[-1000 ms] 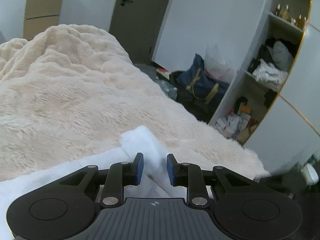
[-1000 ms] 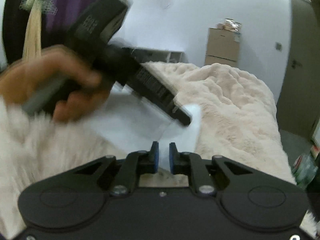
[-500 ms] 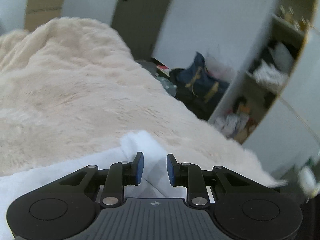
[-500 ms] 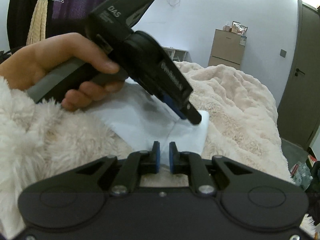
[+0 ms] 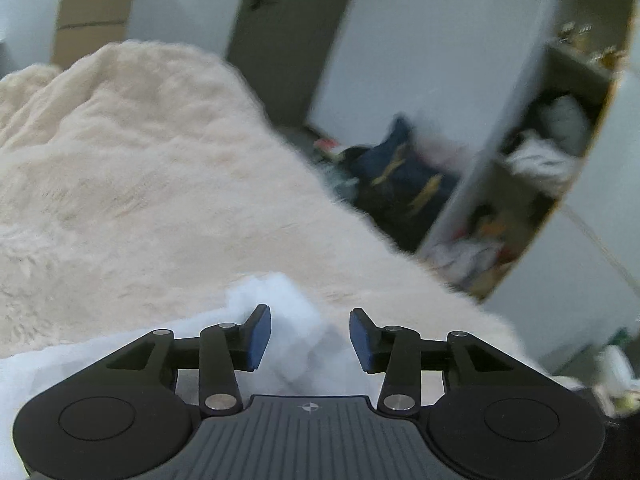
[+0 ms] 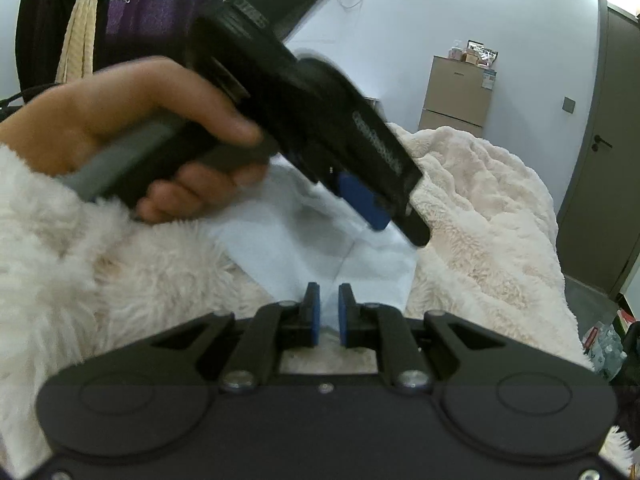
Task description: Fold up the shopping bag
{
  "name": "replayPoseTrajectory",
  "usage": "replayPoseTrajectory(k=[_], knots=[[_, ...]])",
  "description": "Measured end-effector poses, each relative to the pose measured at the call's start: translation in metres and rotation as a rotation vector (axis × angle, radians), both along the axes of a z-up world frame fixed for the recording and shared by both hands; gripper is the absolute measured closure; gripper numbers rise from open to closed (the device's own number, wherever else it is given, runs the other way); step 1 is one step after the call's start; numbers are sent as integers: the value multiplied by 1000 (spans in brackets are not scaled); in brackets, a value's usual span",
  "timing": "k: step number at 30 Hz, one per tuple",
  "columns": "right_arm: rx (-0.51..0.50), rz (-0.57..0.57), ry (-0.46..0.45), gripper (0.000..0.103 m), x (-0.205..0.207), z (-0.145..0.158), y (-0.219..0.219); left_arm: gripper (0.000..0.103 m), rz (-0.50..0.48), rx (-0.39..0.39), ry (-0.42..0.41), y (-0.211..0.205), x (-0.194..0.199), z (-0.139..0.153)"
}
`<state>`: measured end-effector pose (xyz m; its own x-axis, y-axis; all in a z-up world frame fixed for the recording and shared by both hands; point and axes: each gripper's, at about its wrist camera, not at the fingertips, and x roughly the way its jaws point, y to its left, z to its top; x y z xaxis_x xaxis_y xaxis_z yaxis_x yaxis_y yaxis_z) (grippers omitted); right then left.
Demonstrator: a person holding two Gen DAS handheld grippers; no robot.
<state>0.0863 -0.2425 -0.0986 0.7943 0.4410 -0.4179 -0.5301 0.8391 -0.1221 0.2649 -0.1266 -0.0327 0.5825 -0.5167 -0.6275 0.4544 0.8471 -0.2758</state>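
Note:
The white shopping bag (image 6: pixel 296 248) lies flat and partly folded on a fluffy cream blanket (image 6: pixel 488 216). My right gripper (image 6: pixel 329 308) sits at the bag's near edge with its jaws almost together, and a crease of the bag runs into the narrow gap. A hand (image 6: pixel 132 132) holds my left gripper (image 6: pixel 394 226) over the bag's far right corner, pointing down at it. In the left wrist view that gripper (image 5: pixel 310 332) has its jaws opening, and the bag's raised corner (image 5: pixel 280 300) lies between them without touching the blue pads (image 5: pixel 258 336).
The blanket (image 5: pixel 140 184) covers the whole bed and drops off at the right. Beyond it are a dark blue duffel bag (image 5: pixel 404 176) on the floor, cluttered open shelves (image 5: pixel 532 168), a door (image 6: pixel 604 160) and a cardboard cabinet (image 6: pixel 456 96). Clothes hang behind the hand (image 6: pixel 120 12).
The left gripper's jaws have spread apart around the bag's corner. It has shifted a little toward the bag's right edge. The right gripper has not moved.

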Motion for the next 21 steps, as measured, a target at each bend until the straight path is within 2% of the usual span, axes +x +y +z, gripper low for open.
replayPoseTrajectory(k=[2,5,7,8,11,14,16,18,19,21], knots=[[1,1,2,92,0,0,-1,64,3,-22,-25,4,-6,4],[1,2,4,92,0,0,0,63,-40,-89,-63,11,-25,19],[3,3,6,92,0,1,0,61,-76,-103,-72,11,-36,22],[4,3,6,92,-1,1,0,60,-92,-102,-77,11,-41,23],[10,4,9,92,-1,1,-1,59,-65,-6,-54,4,-37,5],[49,24,26,91,0,5,-10,60,-52,-34,-14,7,-29,-6],[254,44,107,89,9,15,-42,59,-48,-49,-9,9,-27,-6],[398,28,158,89,15,18,-65,59,-48,-54,-8,10,-24,-7],[503,-1,203,88,22,17,-82,59,-48,-55,-7,10,-23,-7],[605,-46,257,87,30,14,-101,59,-47,-64,-3,11,-21,-8]])
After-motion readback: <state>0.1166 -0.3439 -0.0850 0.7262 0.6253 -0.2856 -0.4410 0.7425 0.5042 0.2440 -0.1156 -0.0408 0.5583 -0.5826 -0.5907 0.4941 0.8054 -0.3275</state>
